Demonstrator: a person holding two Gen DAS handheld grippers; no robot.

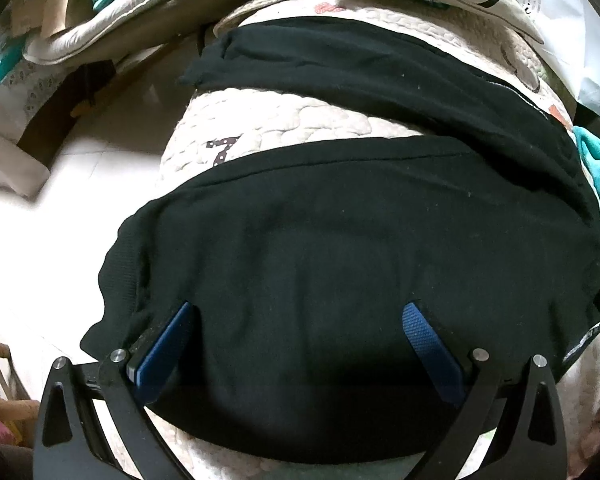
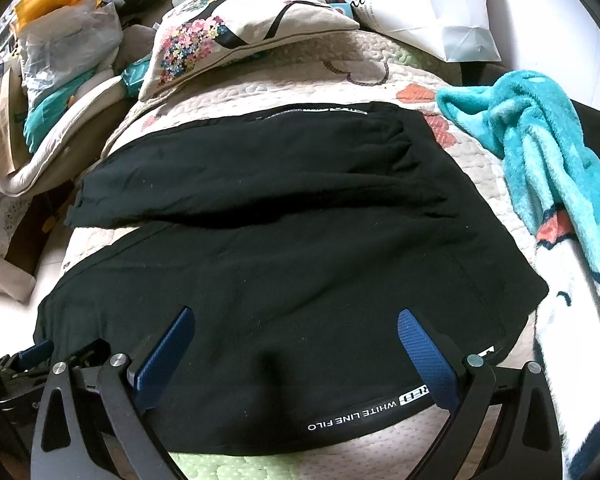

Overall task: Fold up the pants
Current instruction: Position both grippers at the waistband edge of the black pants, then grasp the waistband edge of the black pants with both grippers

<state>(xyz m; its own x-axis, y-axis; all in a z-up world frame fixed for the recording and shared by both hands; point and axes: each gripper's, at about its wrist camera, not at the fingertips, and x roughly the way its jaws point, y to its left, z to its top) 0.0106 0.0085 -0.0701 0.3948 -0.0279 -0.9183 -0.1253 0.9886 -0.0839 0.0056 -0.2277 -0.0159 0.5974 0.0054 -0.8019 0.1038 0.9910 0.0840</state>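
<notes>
On a quilted bed (image 2: pixel 380 64) below a floral pillow (image 2: pixel 236 24), black pants (image 2: pixel 284 264) lie spread, legs apart. My left gripper (image 1: pixel 300 312) and right gripper (image 2: pixel 294 320) hover wide open, empty; next, I judge, pinching the near edge to fold.

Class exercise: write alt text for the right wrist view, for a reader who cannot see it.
Black pants lie spread on a quilted bedspread, one leg lying across the other, with the open right gripper above them. A teal blanket lies to the right and a floral cushion behind.
</notes>
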